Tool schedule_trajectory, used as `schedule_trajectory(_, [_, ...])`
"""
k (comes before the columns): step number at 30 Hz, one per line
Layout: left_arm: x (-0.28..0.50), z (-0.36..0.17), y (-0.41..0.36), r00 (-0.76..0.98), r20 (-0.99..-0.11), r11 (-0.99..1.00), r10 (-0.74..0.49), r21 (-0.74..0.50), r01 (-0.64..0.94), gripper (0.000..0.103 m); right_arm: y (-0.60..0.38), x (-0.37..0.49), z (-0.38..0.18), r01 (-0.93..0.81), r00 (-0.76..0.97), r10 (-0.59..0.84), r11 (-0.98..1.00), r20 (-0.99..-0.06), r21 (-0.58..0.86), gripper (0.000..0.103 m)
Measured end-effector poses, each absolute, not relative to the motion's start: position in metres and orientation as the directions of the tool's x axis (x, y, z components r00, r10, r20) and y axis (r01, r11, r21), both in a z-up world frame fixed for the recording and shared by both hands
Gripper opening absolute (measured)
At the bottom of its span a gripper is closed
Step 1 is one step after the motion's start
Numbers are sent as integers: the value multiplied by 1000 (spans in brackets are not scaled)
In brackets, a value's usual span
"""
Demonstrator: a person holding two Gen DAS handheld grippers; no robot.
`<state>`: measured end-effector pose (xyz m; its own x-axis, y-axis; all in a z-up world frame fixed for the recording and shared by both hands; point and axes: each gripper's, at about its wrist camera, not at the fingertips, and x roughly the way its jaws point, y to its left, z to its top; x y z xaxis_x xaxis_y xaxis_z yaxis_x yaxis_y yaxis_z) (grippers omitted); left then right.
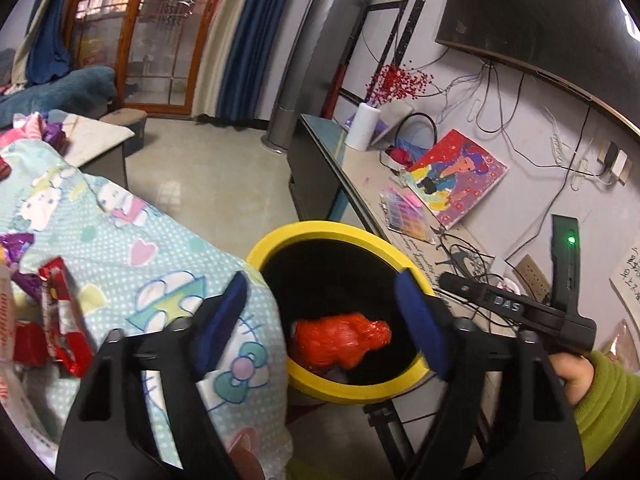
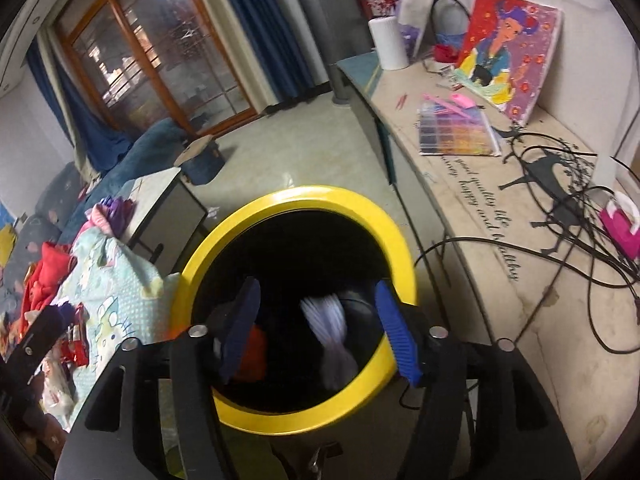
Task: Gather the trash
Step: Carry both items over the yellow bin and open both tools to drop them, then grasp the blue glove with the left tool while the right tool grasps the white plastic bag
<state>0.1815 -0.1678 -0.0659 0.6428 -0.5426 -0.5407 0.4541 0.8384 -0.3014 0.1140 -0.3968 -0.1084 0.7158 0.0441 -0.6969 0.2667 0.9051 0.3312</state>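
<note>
My left gripper (image 1: 320,324) jaws spread, empty, over yellow-rimmed round black bin (image 1: 320,230); crumpled red plastic wrapper (image 1: 344,338) lower centre, long axis sideways. My right gripper (image 2: 316,332) jaws spread; only its view shows blurred white wrapper (image 2: 328,328), long axis vertical.

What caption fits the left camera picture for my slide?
Open left gripper above the yellow-rimmed bin, a crumpled red wrapper inside, more wrappers waiting on the cartoon-print cloth.

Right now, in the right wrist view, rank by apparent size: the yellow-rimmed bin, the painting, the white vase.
1. Yellow-rimmed bin, clearly largest, though it is nearest the camera.
2. Painting.
3. White vase, smallest; it stands farther back, so its true size is unsure.
</note>
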Motion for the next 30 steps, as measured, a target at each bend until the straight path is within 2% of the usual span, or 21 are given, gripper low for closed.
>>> schedule_trajectory(1, [180,-63,-165,647,-532,836,-547,-306,455,90,-398,112,-107,272,721,37,903,-691,331,61])
schedule_trajectory(2, [178,-61,-164,649,-525,834,-550,-309,457,92,-399,109,-104,273,728,30,904,-685,330,63])
schedule_trajectory(6, [169,-50,-158,683,-501,846,-532,-276,456,92,-396,99,-89,262,759,12,910,-650,323,70])
schedule_trajectory(12, [159,-38,-133,741,-482,884,-467,-239,401,92,-364,91,-55,163,802,44,944,-596,288,73])
schedule_trajectory(14, [155,-34,-119,764,-474,899,-438,-224,377,92,-351,89,-45,130,814,60,951,-578,281,79])
schedule_trajectory(21, [139,-25,-66,831,-450,944,-327,-187,270,92,-293,90,-19,-12,827,171,958,-535,287,80])
schedule_trajectory(30, [119,-24,4,871,-450,974,-199,-188,125,92,-201,98,-16,-206,778,305,950,-549,237,81])
